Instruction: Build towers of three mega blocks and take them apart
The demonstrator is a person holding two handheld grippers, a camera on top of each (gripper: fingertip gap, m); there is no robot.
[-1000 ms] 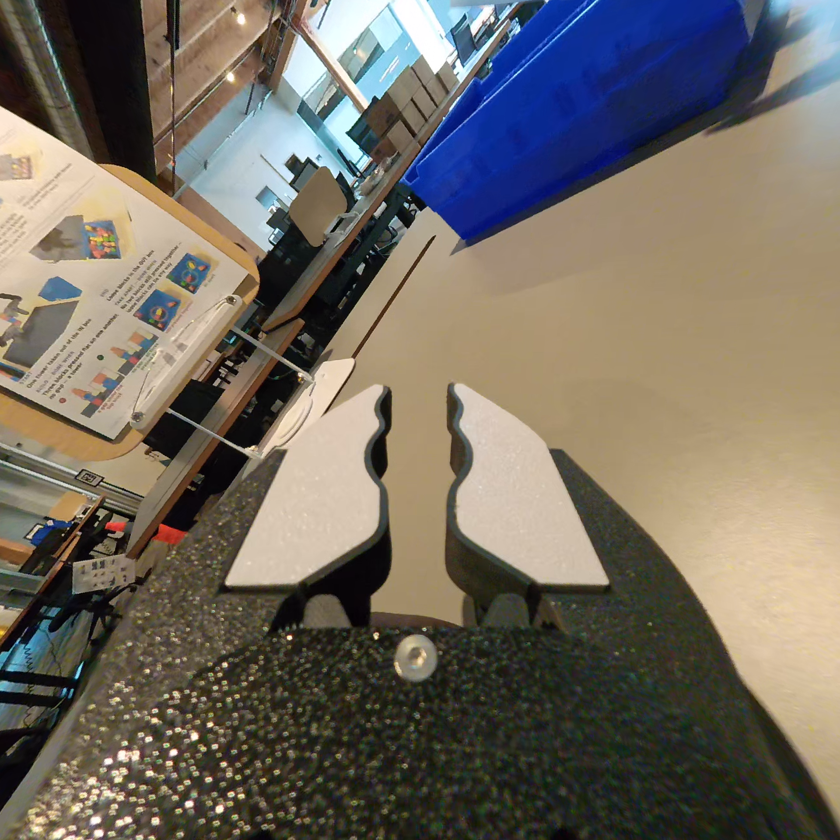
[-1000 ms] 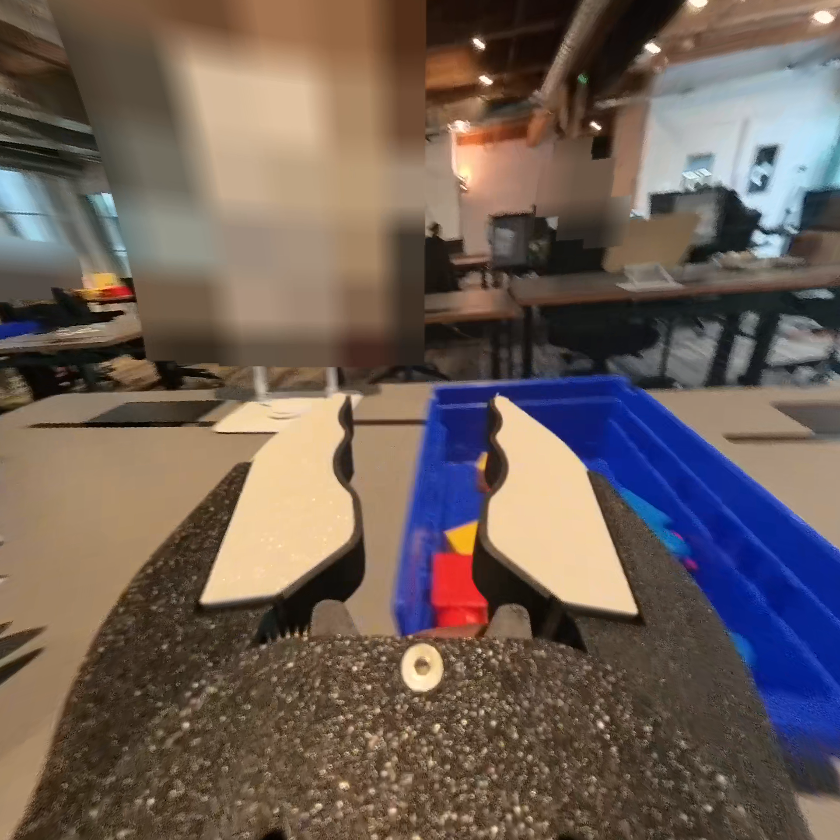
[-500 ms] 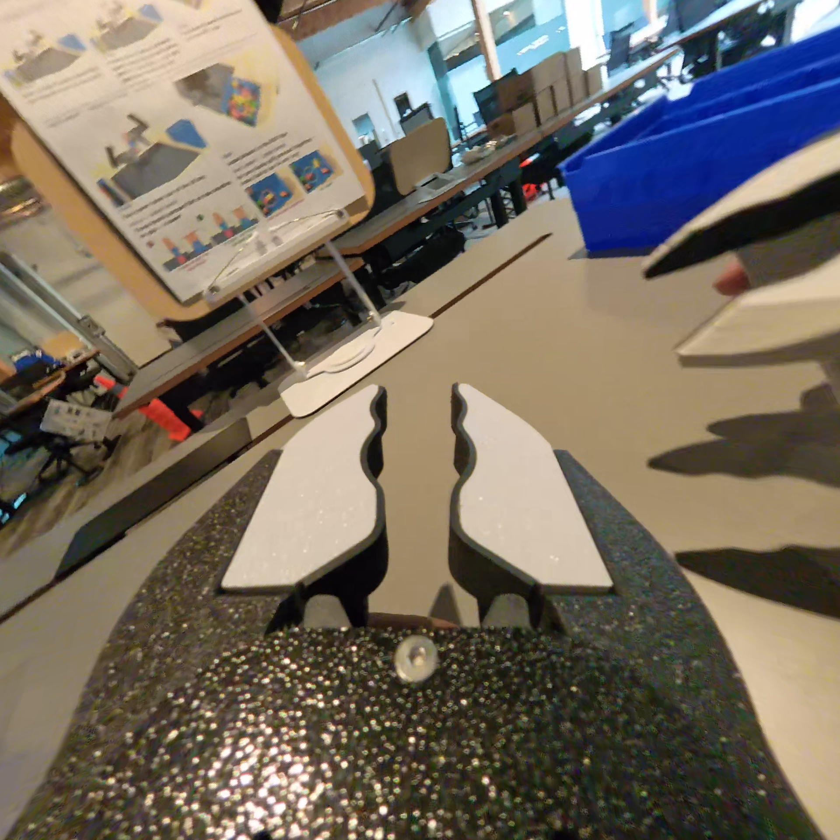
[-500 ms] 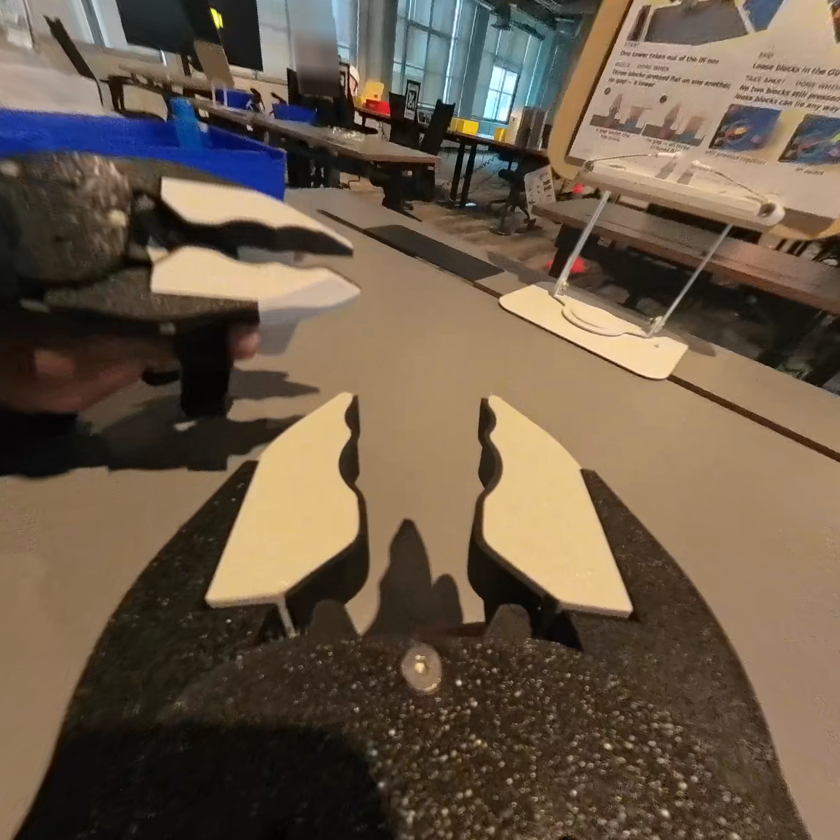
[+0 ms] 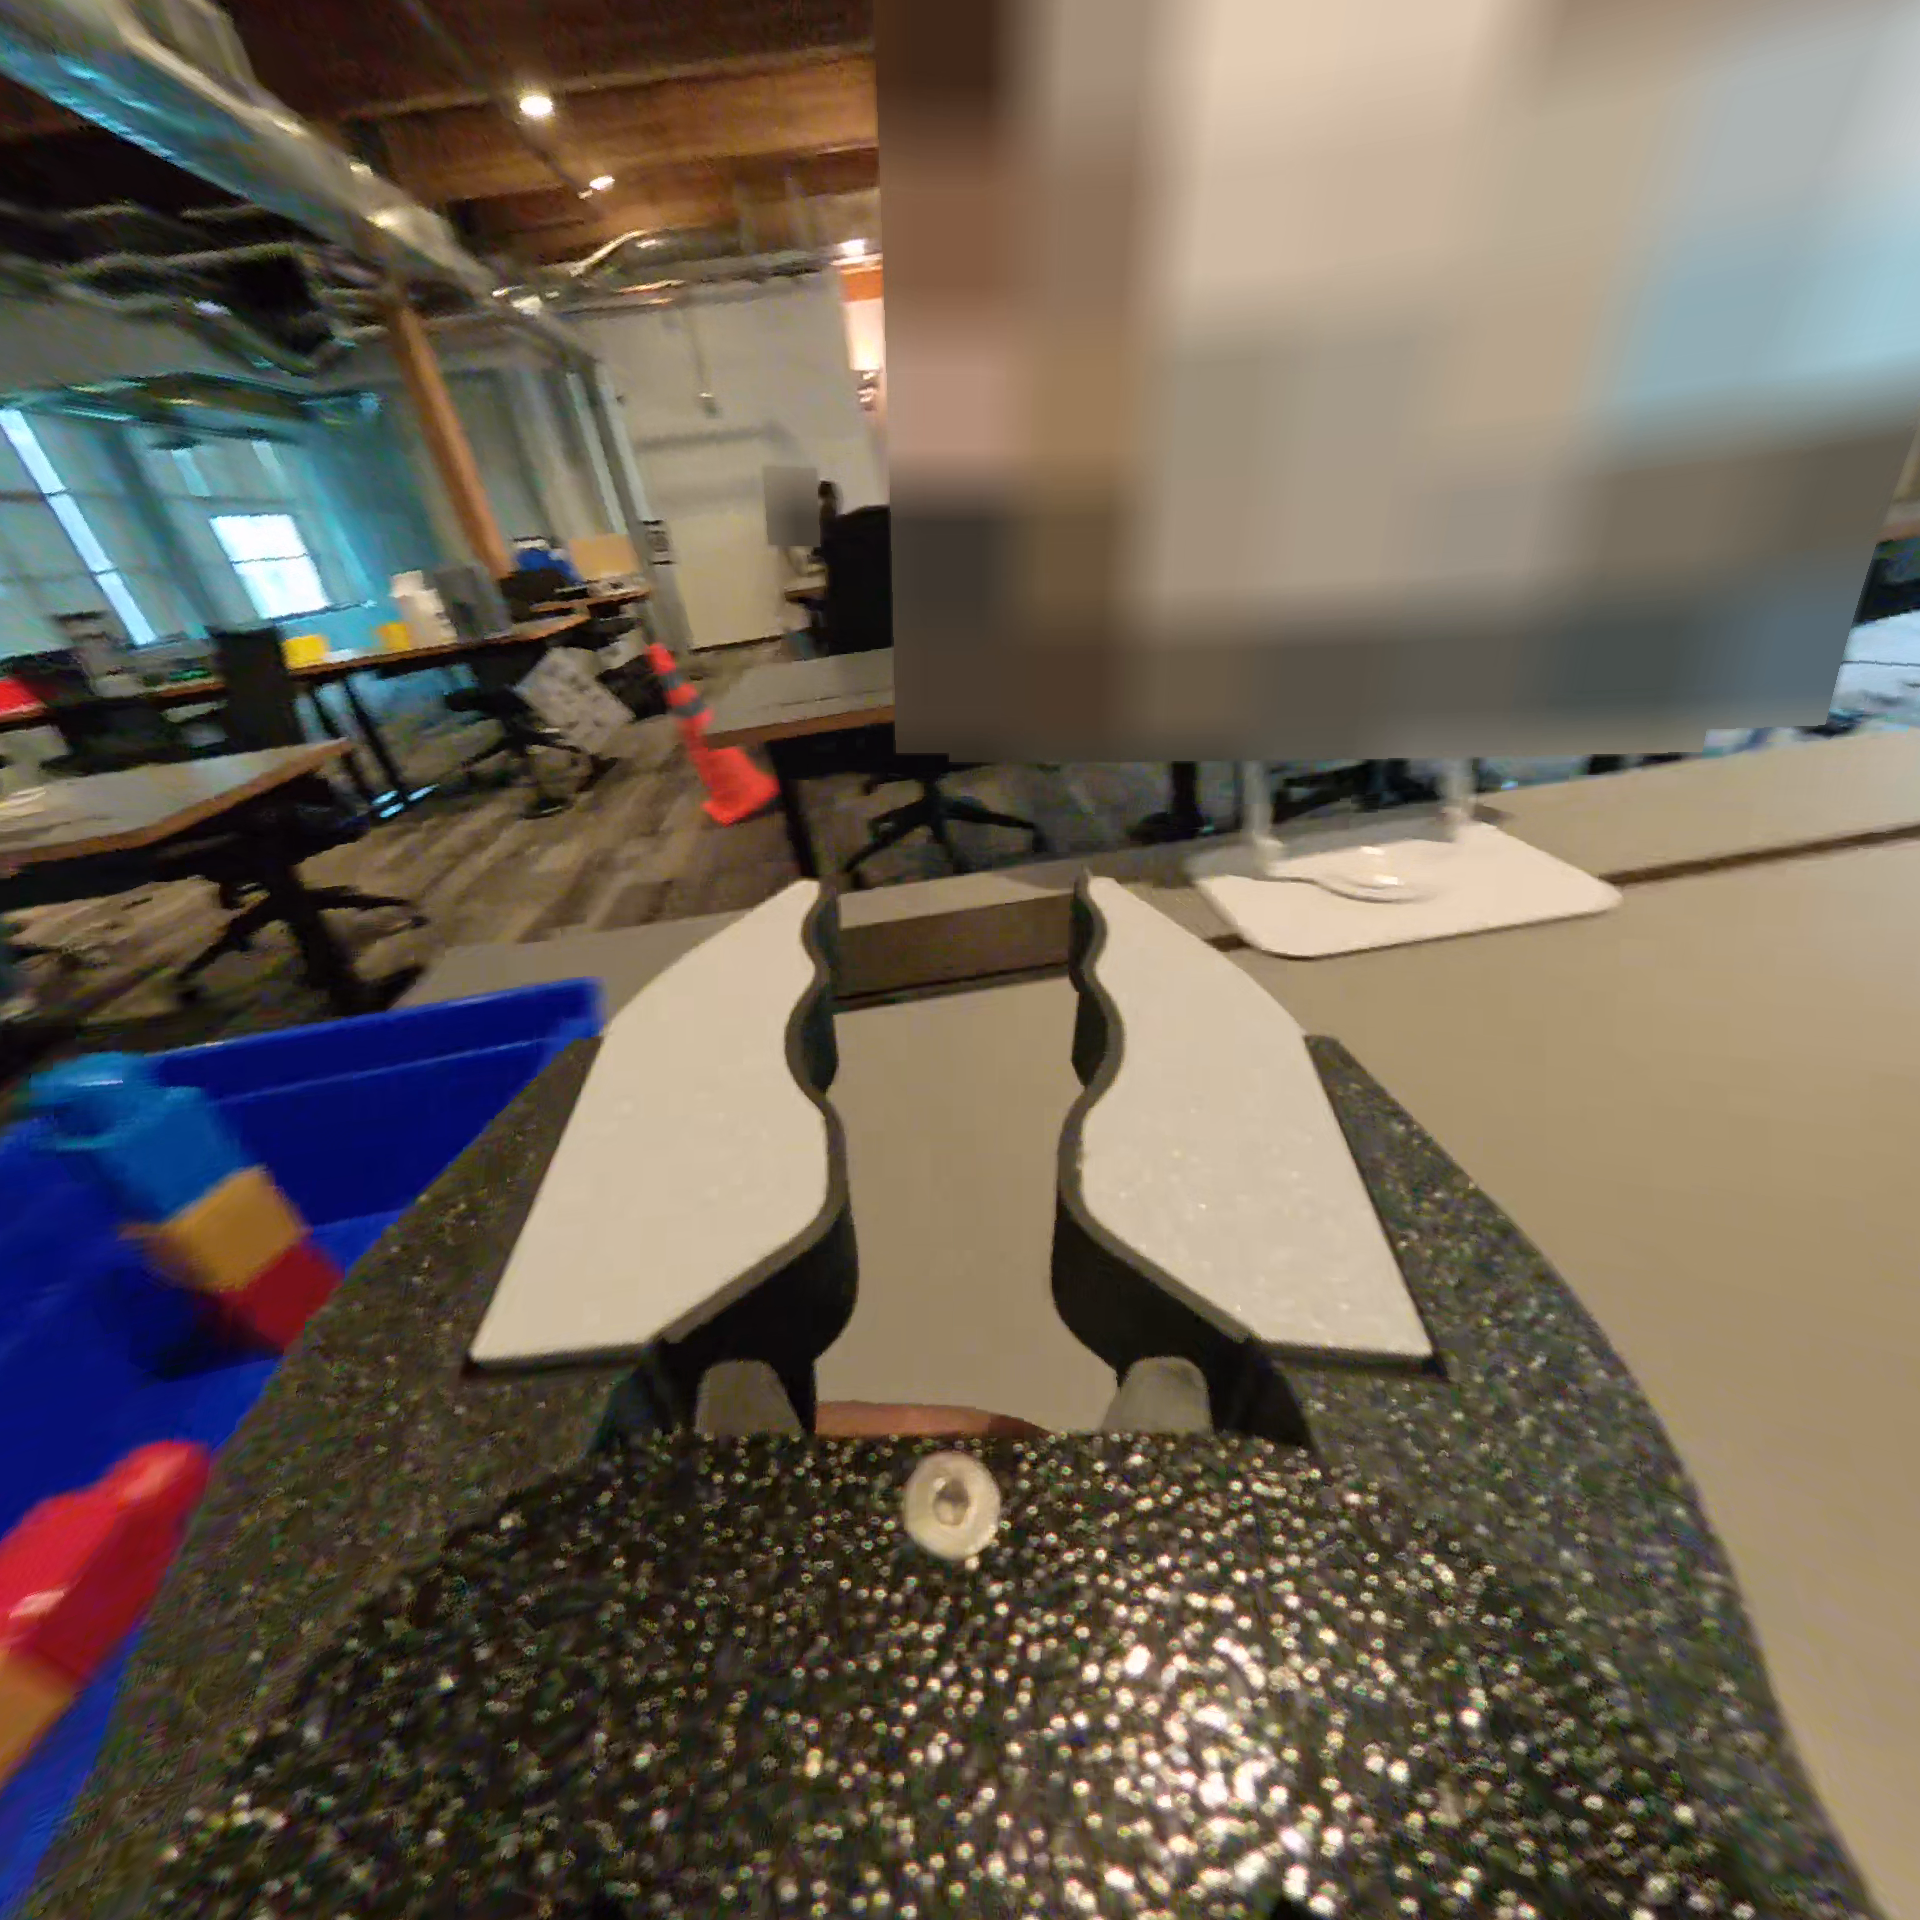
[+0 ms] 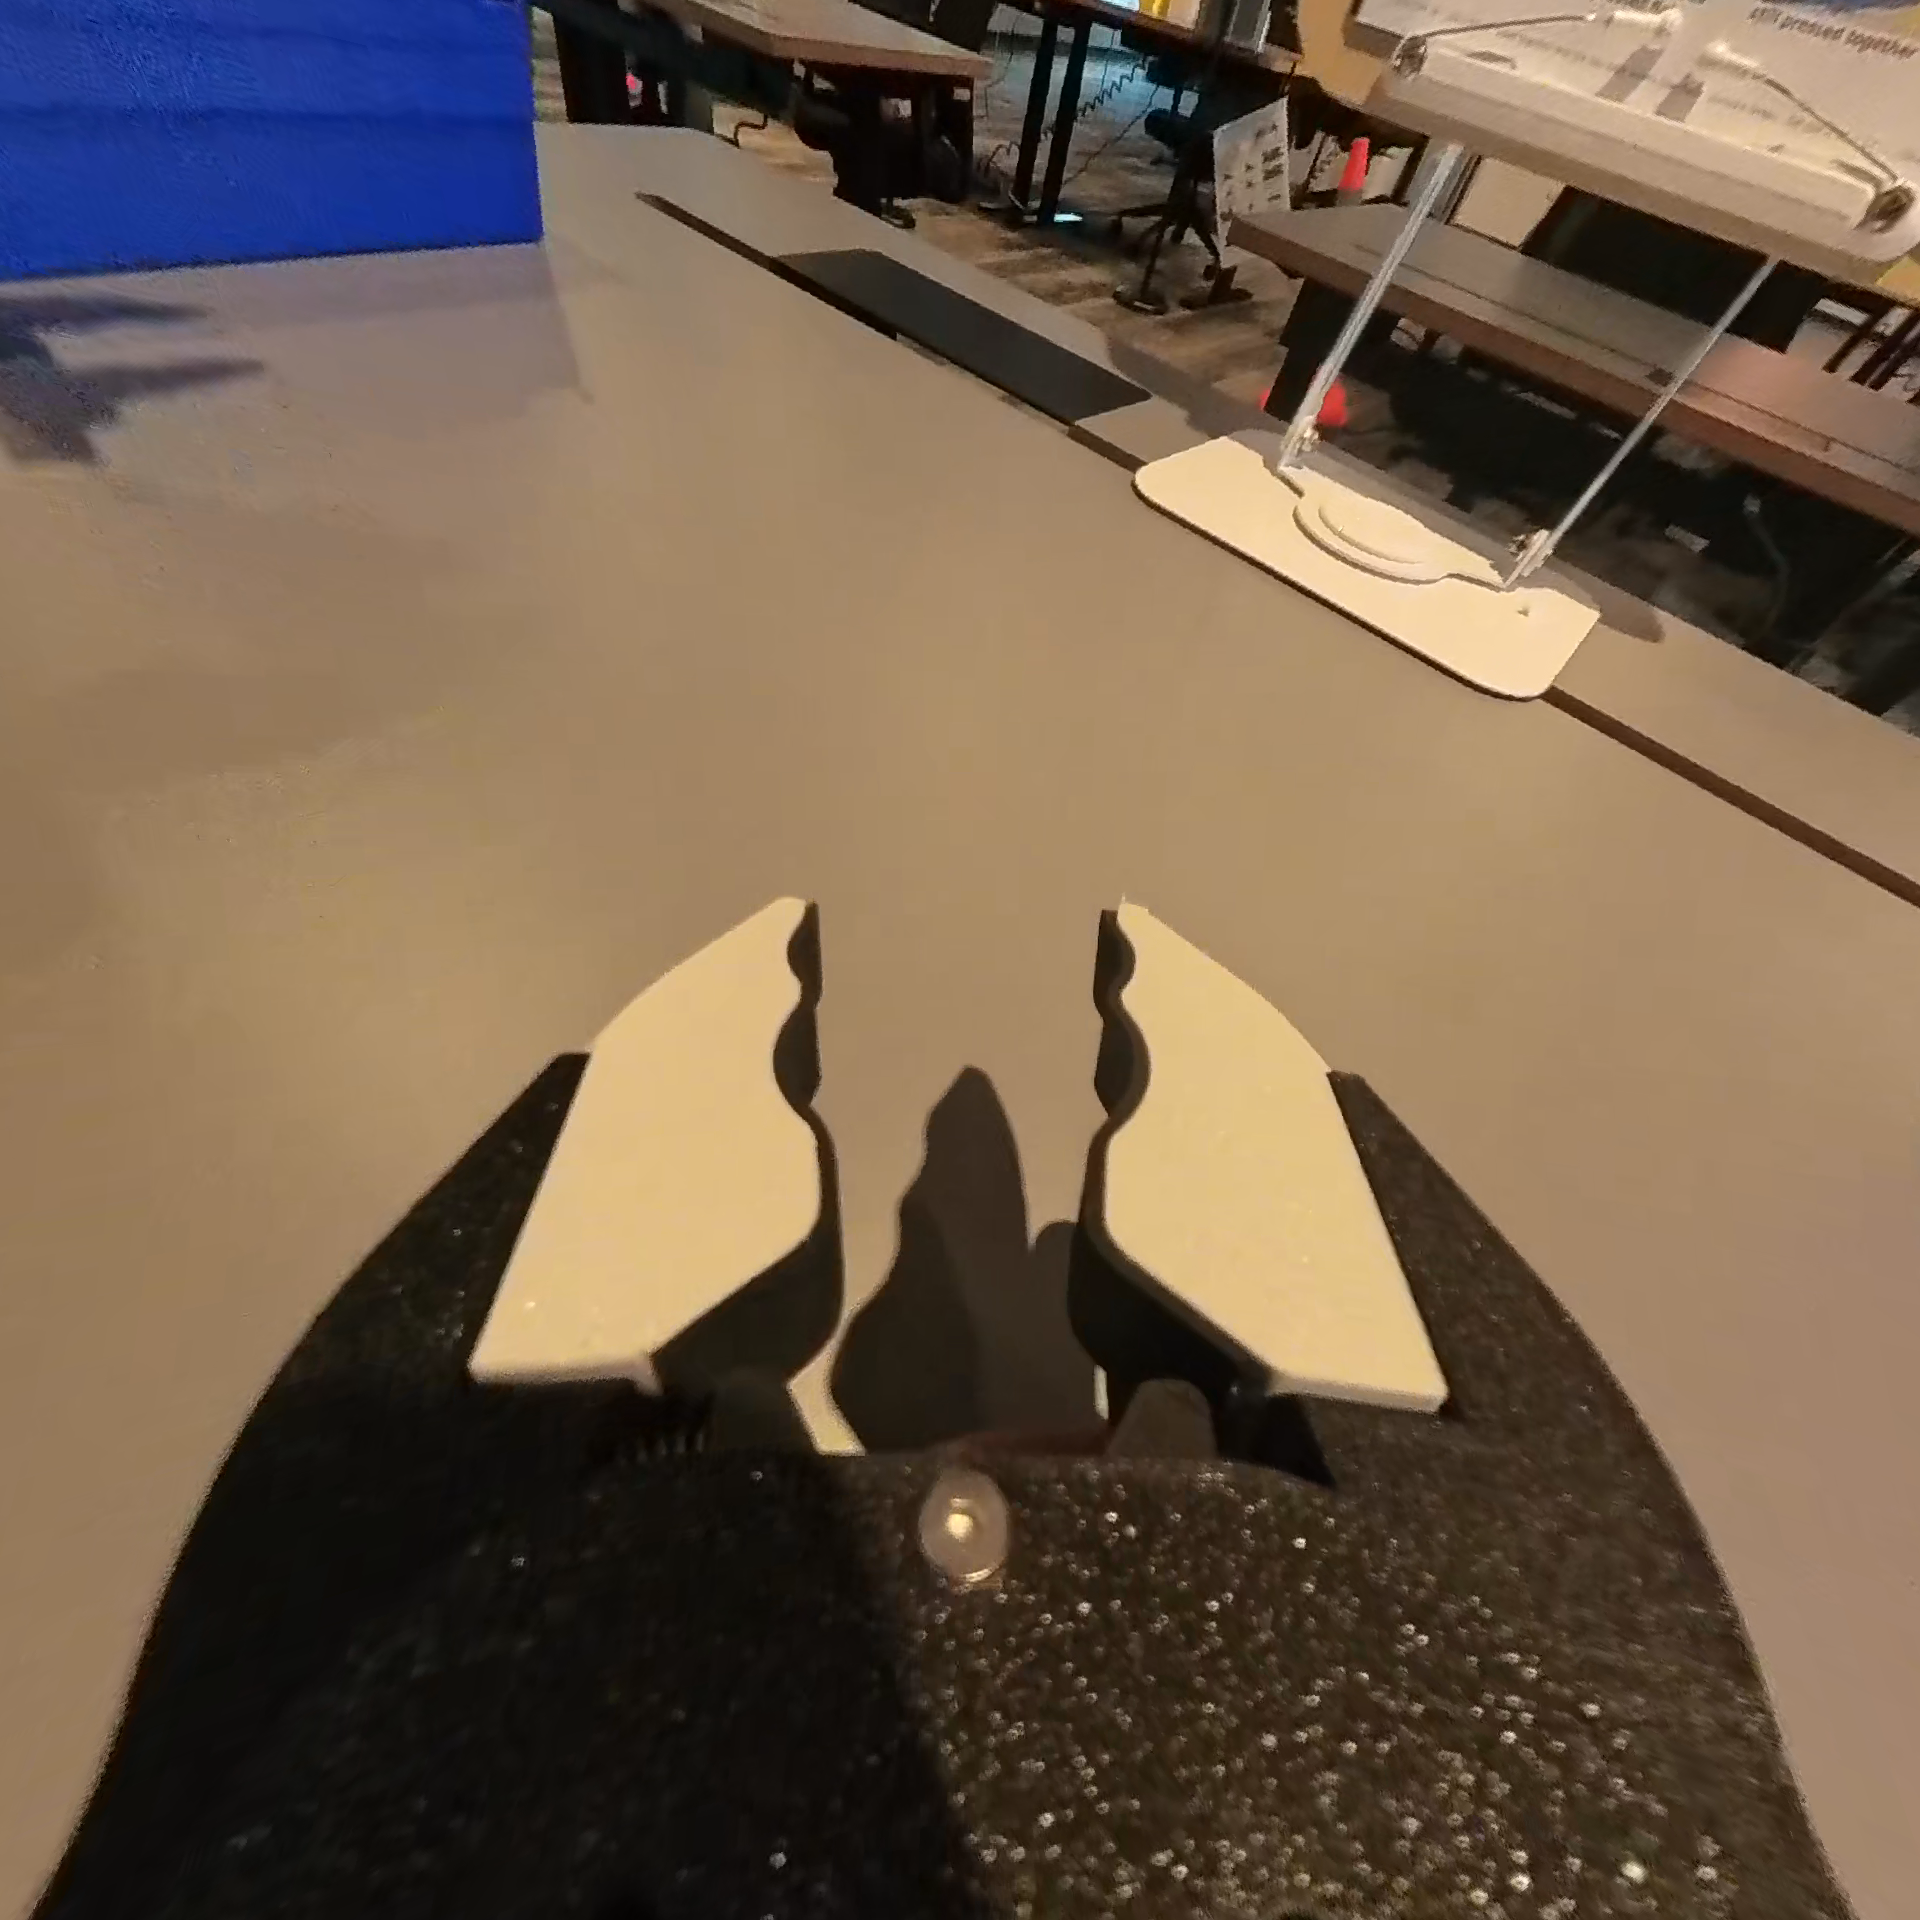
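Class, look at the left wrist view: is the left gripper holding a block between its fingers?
No, the left gripper is open with only bare table between its fingers; blocks lie in the blue bin.

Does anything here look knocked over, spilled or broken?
Nothing stands out. Blocks lie jumbled in the blue bin, none on the grey table. Both grippers, left and right, are open and empty.

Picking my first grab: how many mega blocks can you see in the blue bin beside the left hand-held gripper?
4 at least, blurred: a blue block, a yellow block and a red block joined in a tilted stack, and a larger red block nearer. The blue bin runs out of frame, so more may be hidden.
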